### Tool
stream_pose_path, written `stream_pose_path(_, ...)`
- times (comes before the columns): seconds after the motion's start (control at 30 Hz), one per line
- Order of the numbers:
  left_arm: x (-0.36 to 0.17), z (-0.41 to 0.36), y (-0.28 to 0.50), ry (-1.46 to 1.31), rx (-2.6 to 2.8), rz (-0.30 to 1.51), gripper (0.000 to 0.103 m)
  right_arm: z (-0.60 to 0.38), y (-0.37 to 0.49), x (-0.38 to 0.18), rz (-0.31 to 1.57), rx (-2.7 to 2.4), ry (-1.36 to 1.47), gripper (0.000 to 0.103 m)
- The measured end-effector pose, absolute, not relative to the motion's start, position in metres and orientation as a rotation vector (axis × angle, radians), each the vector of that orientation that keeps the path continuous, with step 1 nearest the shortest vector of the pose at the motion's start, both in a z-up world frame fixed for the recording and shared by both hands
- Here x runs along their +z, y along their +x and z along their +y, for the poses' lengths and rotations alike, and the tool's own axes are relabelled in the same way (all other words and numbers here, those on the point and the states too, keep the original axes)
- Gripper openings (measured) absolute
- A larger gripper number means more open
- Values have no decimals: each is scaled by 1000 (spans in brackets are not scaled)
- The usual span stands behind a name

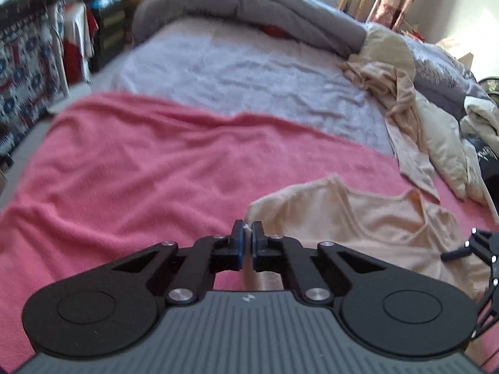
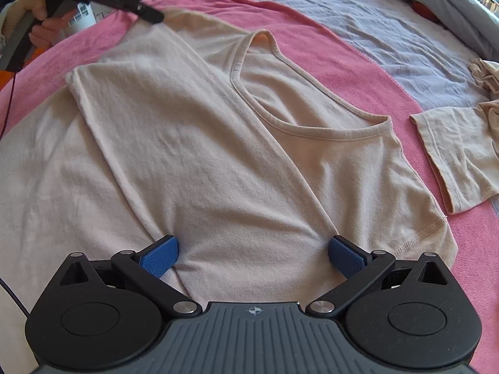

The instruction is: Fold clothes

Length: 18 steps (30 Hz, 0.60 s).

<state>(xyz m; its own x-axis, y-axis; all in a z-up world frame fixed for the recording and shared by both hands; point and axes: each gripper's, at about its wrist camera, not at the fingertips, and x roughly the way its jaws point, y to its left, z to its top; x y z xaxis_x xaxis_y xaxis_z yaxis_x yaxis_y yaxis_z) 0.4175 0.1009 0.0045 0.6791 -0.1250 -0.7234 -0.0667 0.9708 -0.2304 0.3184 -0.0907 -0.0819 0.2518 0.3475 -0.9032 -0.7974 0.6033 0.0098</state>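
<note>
A pale peach T-shirt [image 2: 193, 143] lies on a coral-pink blanket [image 1: 140, 162] over a lavender-grey sheet [image 1: 237, 71], with blue gripper pads [image 2: 159, 257] at lower frame.

Faint white lettering, not legible, on the left hand-held gripper [image 2: 149, 15].

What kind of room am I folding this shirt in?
Most likely a lived-in bedroom. The beige T-shirt lies on a pink blanket spread over a bed with a lavender sheet, a rumpled grey duvet is bunched at the far end, and more clothes are piled alongside.
</note>
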Motion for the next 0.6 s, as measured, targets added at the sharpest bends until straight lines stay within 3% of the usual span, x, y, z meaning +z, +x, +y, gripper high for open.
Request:
stream_pose_path(0.13,15,90,435,-157,-36,796,2,-92,318,-82,1044,828,-510,103)
stream_pose_path(0.37,-41,102,461,25,167,950,0,-93,315,-81,1030,822,-501,103)
stream_pose_path(0.6,6,99,442,76,4,844,0,-95,314,-81,1019,824,-490,103)
